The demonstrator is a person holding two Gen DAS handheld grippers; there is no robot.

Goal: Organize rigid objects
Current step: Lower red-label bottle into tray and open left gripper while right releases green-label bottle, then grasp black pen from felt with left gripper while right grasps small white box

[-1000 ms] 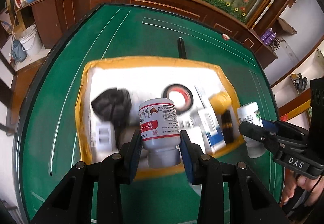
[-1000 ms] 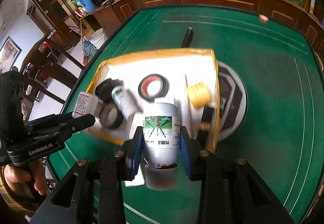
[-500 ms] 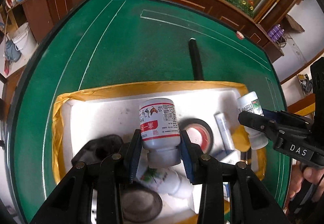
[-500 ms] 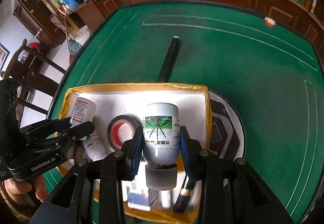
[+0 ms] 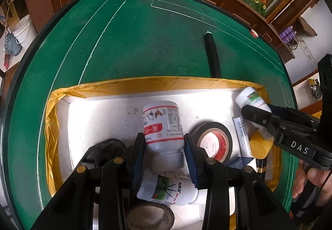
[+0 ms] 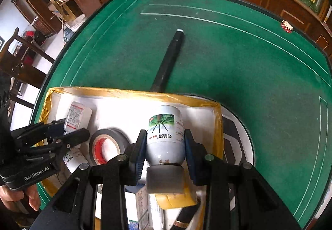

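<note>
A white bottle with a red-striped label stands cap toward me between the pads of my left gripper. Its jaws are opening, though the pads still touch the bottle's sides. It hangs over the white foam box with a yellow-taped rim. My right gripper is shut on a white bottle with a green picture label, held over the box's right part. Each gripper shows in the other's view: the right gripper with its bottle, and the left gripper.
In the box lie a black tape roll with a red core, another white bottle on its side, a grey tape roll, a black lump and a yellow item. A black rod lies on the green felt table beyond.
Both grippers have moved forward and down over the box with their bottles. In the left gripper the bottle now leans slightly.
</note>
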